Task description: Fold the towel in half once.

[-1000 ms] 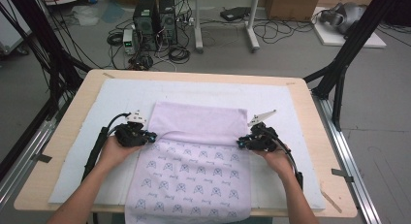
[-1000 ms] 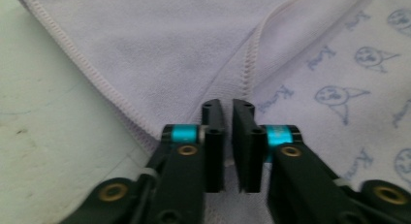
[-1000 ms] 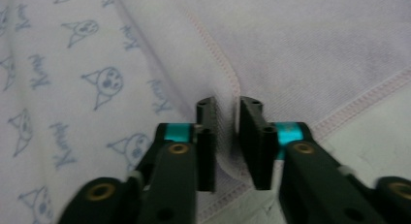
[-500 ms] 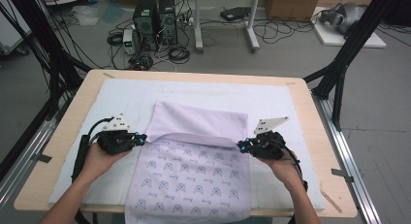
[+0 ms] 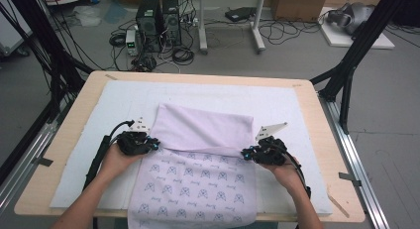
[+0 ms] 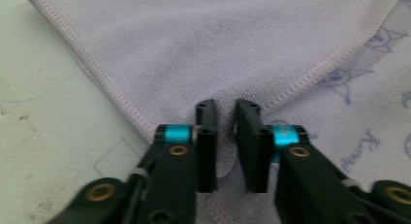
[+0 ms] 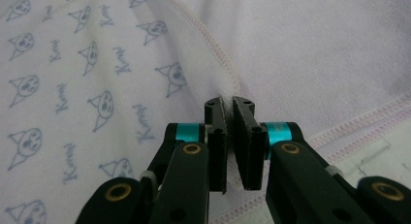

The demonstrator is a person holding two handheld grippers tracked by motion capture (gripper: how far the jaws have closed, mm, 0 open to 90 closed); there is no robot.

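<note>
1. A wooden bench [image 5: 317,120] topped with a white mat [image 5: 99,115] stands in a workshop, with computer towers [image 5: 156,18] and loose cables on the grey floor beyond its far edge.
2. A lilac towel [image 5: 198,179] printed with small blue cat faces lies at the middle of the mat, its near end hanging over the bench's front edge. Its far part is folded toward the person, plain underside up, and that flap [image 5: 203,130] covers the far half of the towel.
3. At the towel's left edge, the left tongs [image 5: 153,145] are clenched on the flap's near left corner; the left gripper view shows cloth [image 6: 225,136] pinched between the two black jaws, beside the stitched hem. Their jaws have just been closing on it.
4. At the towel's right edge, the right tongs [image 5: 245,152] are clenched on the flap's near right corner; the right gripper view shows the hem [image 7: 228,69] running into the narrow gap between the jaws.
5. Both forearms enter from the bench's near side, one on each side of the towel.
</note>
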